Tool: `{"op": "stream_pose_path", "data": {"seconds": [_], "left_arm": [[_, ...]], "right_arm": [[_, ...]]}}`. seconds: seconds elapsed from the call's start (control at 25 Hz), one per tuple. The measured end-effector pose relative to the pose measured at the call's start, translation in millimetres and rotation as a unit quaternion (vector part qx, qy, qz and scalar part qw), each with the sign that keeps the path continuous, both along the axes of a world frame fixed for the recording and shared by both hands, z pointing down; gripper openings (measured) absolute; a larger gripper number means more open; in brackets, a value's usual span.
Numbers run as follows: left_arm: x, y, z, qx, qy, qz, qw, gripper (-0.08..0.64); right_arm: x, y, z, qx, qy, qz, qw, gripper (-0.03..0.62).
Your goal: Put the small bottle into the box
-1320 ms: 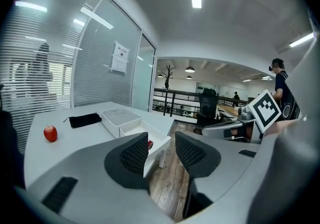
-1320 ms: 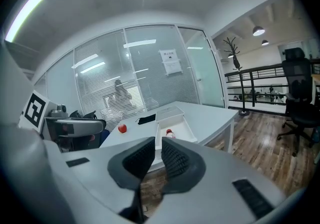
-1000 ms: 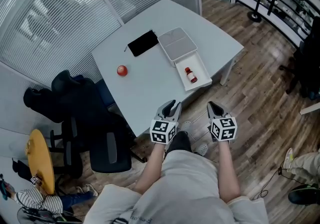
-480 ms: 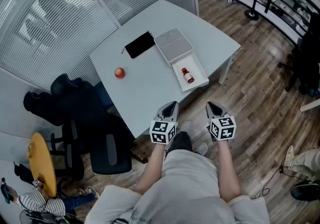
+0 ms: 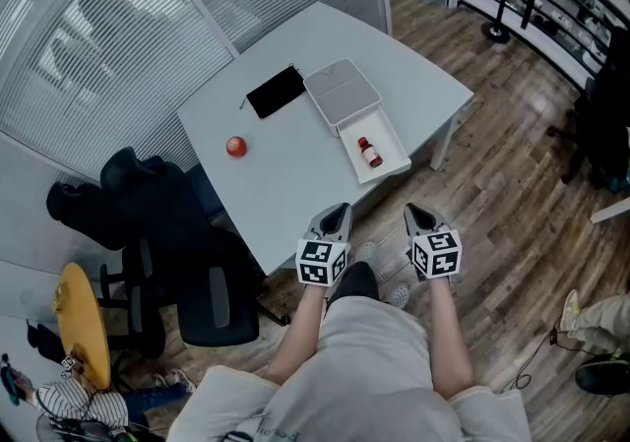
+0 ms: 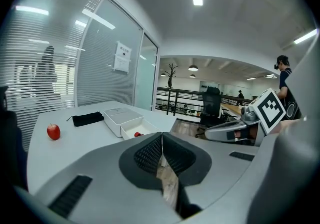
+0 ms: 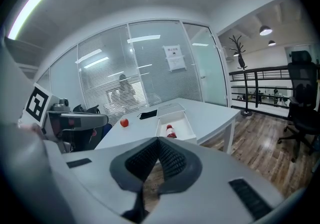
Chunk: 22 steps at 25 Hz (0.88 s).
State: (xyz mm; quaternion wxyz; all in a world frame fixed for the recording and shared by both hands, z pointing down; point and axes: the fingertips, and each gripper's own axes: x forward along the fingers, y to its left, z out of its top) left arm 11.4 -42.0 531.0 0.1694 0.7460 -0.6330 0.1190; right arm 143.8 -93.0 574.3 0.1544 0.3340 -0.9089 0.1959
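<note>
A small bottle with a red cap lies inside the open white box near the table's front edge. It also shows as the small bottle in the box in the right gripper view, and just as a red spot of the bottle in the left gripper view. My left gripper and right gripper are held side by side off the table, over the wooden floor, close to the person's body. Both are shut with nothing between the jaws.
The box's lid lies beside it on the light table. A black pouch and a red apple lie further left. A black office chair with a dark jacket stands at the table's left. Glass partitions stand behind.
The left gripper's jaws have closed from partly open to shut. Both grippers stay off the table in nearly the same place; the view has shifted slightly.
</note>
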Motion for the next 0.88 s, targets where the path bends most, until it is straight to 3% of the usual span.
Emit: {"op": "stream_pose_path", "data": {"seconds": [0.88], "left_arm": [[-5, 5, -5, 0.008, 0.020, -0.008, 0.9997, 0.029]], "right_arm": [[-10, 8, -4, 0.008, 0.001, -0.011, 1.000, 0.018]]}}
